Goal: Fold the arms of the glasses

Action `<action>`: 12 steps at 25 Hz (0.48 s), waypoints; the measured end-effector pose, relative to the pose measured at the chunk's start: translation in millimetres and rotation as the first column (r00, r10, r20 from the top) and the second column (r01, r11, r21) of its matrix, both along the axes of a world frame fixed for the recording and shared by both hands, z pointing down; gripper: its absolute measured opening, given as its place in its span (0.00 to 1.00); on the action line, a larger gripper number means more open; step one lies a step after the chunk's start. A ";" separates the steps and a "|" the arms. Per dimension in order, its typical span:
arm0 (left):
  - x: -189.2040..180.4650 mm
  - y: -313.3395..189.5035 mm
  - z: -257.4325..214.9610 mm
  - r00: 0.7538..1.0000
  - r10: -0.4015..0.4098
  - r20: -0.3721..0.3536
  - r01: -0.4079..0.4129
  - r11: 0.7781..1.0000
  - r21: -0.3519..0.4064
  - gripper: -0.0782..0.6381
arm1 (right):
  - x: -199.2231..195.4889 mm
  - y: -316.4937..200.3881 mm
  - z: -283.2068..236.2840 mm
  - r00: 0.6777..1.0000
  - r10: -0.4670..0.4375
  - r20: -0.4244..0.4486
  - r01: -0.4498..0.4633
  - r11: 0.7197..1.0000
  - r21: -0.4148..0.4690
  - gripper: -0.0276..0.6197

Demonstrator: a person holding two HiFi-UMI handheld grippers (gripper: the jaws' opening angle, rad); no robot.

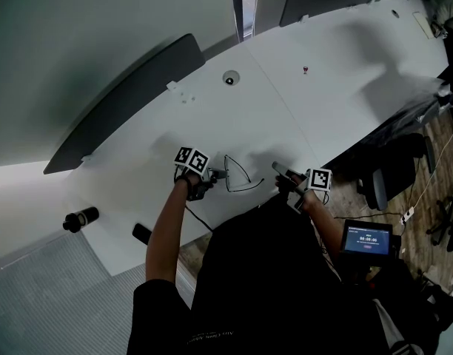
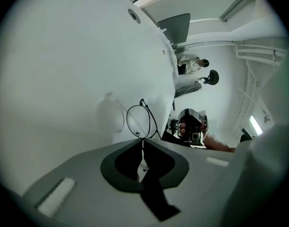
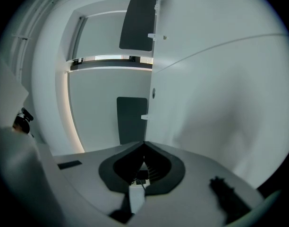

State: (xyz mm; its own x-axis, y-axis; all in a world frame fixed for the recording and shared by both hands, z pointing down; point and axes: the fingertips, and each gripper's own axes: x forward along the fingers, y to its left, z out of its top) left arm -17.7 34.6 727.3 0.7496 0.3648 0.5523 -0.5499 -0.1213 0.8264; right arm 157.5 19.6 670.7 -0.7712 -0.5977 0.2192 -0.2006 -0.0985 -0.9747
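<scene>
Thin wire-rimmed glasses (image 1: pixel 238 168) lie on the white table (image 1: pixel 300 109) near its front edge. In the left gripper view one round lens (image 2: pixel 137 121) stands just past my jaw tips, with an arm running off toward the table edge. My left gripper (image 1: pixel 220 174) (image 2: pixel 143 139) is shut on the rim of the glasses at that lens. Off to the right of the glasses, my right gripper (image 1: pixel 277 168) (image 3: pixel 144 144) is shut by the table edge, and I see nothing of the glasses between its jaws. It also shows in the left gripper view (image 2: pixel 191 126).
A black cylinder (image 1: pixel 81 219) and a small black object (image 1: pixel 141 234) lie at the table's left front. A round grommet (image 1: pixel 231 78) sits further back. Dark chairs (image 1: pixel 130 95) stand behind the table. A device with a lit screen (image 1: pixel 367 239) is at my right.
</scene>
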 end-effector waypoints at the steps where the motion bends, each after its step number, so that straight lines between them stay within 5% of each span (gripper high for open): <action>1: -0.7 1.4 -0.7 1.000 -0.006 -0.003 0.006 1.000 -0.008 0.13 | -0.4 0.2 -0.1 1.000 -0.002 -0.001 0.002 1.000 0.000 0.06; 6: 0.0 -0.4 -14.7 0.994 -0.074 -0.082 0.075 0.997 0.014 0.13 | -4.3 -0.2 -2.9 1.000 -0.015 0.007 0.015 1.000 0.006 0.06; 9: 0.7 -10.6 -29.2 0.977 -0.108 -0.183 0.133 0.982 0.131 0.13 | -6.2 -0.4 -3.5 1.000 -0.023 0.006 0.023 1.000 0.005 0.06; 12: -5.7 -14.7 -32.4 0.981 -0.078 -0.180 0.124 0.958 0.260 0.13 | -7.7 -1.4 -3.3 0.999 -0.035 -0.004 0.035 0.999 0.011 0.06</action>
